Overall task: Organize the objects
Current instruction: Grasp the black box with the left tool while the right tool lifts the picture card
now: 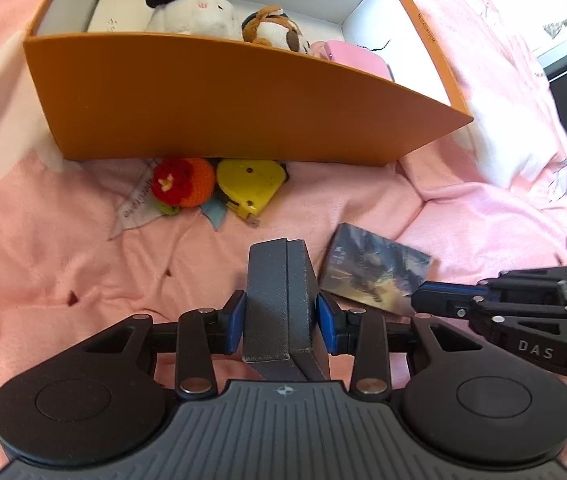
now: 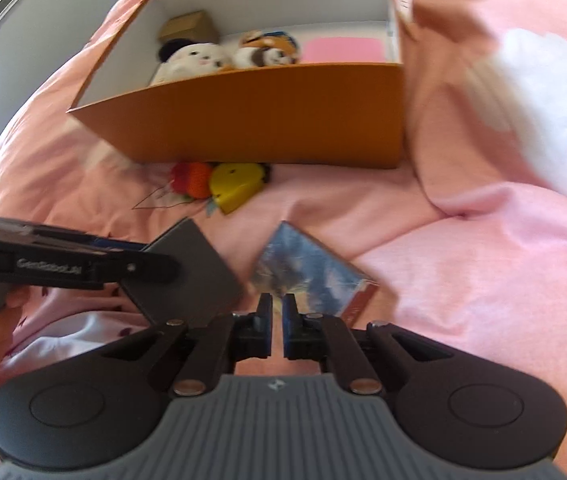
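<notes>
My left gripper (image 1: 281, 314) is shut on a dark grey box (image 1: 279, 300), held upright above the pink bedspread; the box also shows in the right wrist view (image 2: 191, 264). A picture-printed card box (image 1: 375, 274) lies on the bed just right of it, also in the right wrist view (image 2: 311, 272). My right gripper (image 2: 277, 308) hovers at that card box's near edge, jaws nearly closed with a narrow gap and nothing between them. An orange storage box (image 1: 223, 108) stands behind, holding plush toys (image 1: 199, 10), small boxes and a pink item.
A crocheted orange-red toy (image 1: 183, 182) and a yellow tape measure (image 1: 251, 184) lie against the orange box's front wall, on a clear ruler. A white cushion (image 2: 555, 100) lies to the right. The bedspread is wrinkled.
</notes>
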Action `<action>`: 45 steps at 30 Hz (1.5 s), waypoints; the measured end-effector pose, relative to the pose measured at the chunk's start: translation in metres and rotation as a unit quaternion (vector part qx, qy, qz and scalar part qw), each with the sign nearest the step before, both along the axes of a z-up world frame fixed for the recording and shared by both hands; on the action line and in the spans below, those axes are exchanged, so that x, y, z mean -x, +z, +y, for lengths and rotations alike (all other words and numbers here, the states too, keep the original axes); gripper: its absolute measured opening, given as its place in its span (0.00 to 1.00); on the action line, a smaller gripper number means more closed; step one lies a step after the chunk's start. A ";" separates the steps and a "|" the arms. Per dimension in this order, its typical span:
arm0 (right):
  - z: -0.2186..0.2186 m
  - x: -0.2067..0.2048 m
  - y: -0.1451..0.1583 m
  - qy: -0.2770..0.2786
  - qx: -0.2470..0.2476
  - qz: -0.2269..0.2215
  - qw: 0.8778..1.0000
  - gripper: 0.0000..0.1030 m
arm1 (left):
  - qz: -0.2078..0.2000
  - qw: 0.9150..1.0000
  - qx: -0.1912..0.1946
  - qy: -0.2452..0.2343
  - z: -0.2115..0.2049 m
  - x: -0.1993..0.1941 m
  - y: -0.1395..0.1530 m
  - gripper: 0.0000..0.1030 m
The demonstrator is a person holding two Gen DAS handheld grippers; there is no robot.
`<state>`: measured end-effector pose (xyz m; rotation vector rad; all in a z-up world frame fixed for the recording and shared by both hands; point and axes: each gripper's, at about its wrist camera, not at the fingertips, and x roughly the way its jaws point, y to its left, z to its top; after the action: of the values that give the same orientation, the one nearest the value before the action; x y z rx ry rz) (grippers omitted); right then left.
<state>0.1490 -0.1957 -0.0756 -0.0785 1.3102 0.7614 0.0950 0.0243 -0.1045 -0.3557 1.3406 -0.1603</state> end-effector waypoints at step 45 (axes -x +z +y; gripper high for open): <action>0.061 -0.053 -0.021 0.223 0.113 0.092 0.964 0.27 | 0.030 0.999 0.016 -0.004 0.002 -0.005 -0.016 0.41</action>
<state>0.2020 -0.1343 -0.0970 -0.5103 1.5767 1.0145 0.1000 0.0260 -0.1209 -0.3851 1.3998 -0.1802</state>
